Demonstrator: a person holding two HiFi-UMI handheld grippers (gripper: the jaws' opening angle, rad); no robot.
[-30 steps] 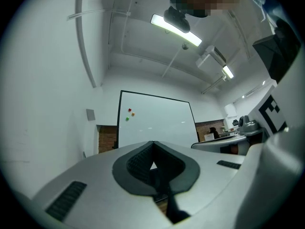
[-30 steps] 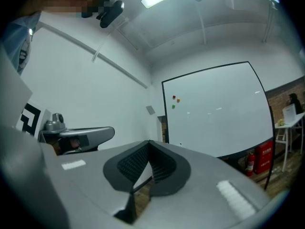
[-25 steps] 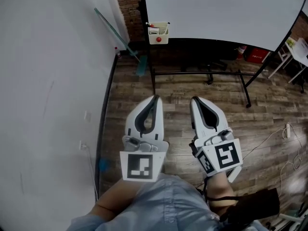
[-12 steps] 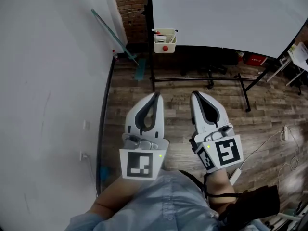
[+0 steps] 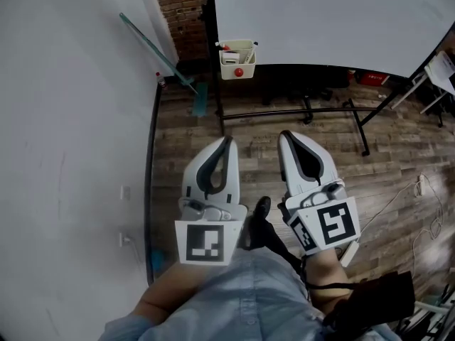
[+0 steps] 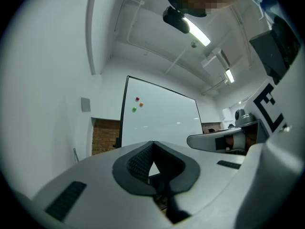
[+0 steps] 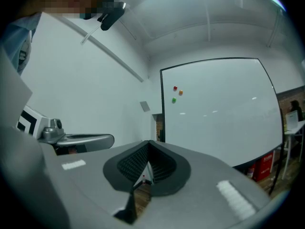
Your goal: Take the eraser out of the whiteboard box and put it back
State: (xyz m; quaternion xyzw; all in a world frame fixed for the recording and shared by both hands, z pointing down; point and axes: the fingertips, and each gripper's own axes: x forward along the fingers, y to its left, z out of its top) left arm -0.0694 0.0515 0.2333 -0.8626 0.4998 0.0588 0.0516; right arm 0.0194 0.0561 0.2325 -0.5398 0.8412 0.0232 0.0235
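**Head view.** The left tongs (image 5: 227, 142) and the right tongs (image 5: 285, 135) are held side by side over the wooden floor (image 5: 398, 155), and both are pointed toward the whiteboard (image 5: 320, 13). Each pair is clenched, with its tips met and nothing gripped. The box (image 5: 237, 60) is hung at the whiteboard's lower left corner, well ahead of both tongs and apart from them. It lies closer to the line of the left tongs than to that of the right. A red disc (image 5: 239, 72) is seen on its front face. Pens and small items stand in the box, and the eraser cannot be singled out among them. A white wall (image 5: 71, 119) is seen to the left of the left tongs. A dark shoe (image 5: 260, 208) is seen on the floor between the rear bodies of the two pairs.

**Left gripper view.** The ribbed pads (image 6: 138, 162) are pressed together at the tip, and nothing is held between them. The whiteboard is seen beyond the tip, with three magnets (image 6: 137, 99) clustered near its upper left. The right tongs are seen alongside, at the right.

**Right gripper view.** The pads (image 7: 131, 163) are likewise closed on each other, and only the floor shows through the gap behind the tip. The whiteboard is seen ahead and to the right of the tip, and the left tongs at the left.
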